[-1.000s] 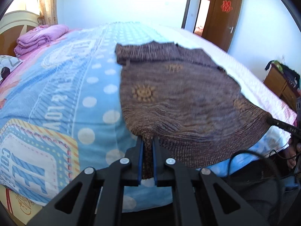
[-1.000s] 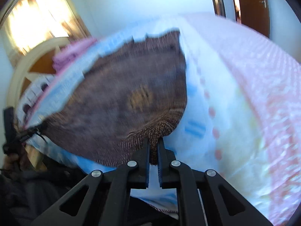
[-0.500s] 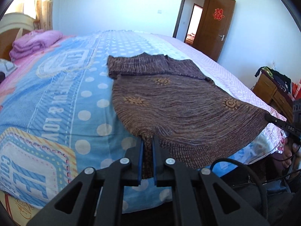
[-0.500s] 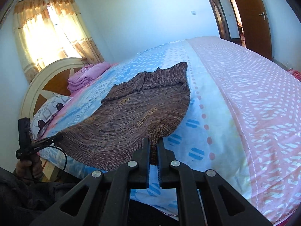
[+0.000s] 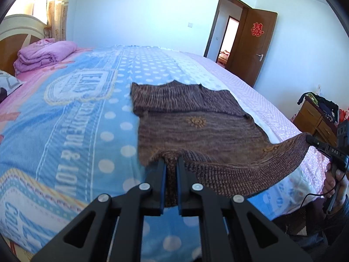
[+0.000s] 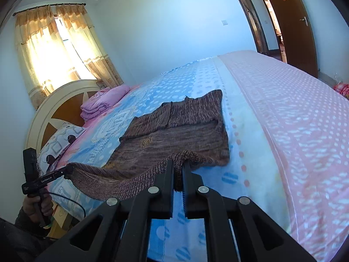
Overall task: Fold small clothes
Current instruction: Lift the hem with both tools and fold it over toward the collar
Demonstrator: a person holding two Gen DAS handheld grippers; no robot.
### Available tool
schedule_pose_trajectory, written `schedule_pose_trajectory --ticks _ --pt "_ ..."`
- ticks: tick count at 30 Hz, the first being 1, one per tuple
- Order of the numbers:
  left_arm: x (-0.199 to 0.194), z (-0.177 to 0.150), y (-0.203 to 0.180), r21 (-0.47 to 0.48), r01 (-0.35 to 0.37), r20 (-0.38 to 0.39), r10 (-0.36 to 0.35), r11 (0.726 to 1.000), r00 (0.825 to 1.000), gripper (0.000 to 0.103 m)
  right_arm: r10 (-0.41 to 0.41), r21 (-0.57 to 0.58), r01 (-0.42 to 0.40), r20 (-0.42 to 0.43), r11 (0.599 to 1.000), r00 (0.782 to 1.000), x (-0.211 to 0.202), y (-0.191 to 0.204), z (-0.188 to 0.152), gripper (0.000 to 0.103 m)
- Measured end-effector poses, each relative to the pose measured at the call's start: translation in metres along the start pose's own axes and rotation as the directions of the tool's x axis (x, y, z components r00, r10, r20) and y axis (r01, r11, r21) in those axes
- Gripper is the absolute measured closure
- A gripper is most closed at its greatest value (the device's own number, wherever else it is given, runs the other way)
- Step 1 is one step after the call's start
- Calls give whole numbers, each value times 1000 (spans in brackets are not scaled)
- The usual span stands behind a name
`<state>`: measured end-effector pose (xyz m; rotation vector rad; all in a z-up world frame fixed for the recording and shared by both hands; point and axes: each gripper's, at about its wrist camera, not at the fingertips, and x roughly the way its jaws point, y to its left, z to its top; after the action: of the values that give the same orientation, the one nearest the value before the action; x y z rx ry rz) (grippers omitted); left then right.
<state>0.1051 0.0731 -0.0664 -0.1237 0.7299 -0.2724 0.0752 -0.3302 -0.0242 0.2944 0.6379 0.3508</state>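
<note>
The brown knitted sweater with orange sun motifs lies on the bed with the blue, white and pink patterned cover. Its far part rests flat, sleeves folded across; its ribbed hem is raised off the cover and sags between two grips. The left claw is clamped on one hem corner; the right claw is clamped on the other. Bare cover lies open beyond the sweater and on both sides. The folded purple blanket sits well apart, by the headboard.
</note>
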Motion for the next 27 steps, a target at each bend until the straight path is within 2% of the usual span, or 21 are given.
schedule_pose_trajectory --ticks 6,17,27 --pt "18 29 10 -20 -8 29 9 1000 1000 94 -39 -23 41 53 999 998 20 3 34 97" --pt "55 96 29 -68 -9 64 14 998 998 94 -60 -81 69 110 994 992 64 7 112 97" --pt "98 152 37 -79 -47 84 53 996 995 94 -104 -72 111 103 991 989 122 -5 160 97"
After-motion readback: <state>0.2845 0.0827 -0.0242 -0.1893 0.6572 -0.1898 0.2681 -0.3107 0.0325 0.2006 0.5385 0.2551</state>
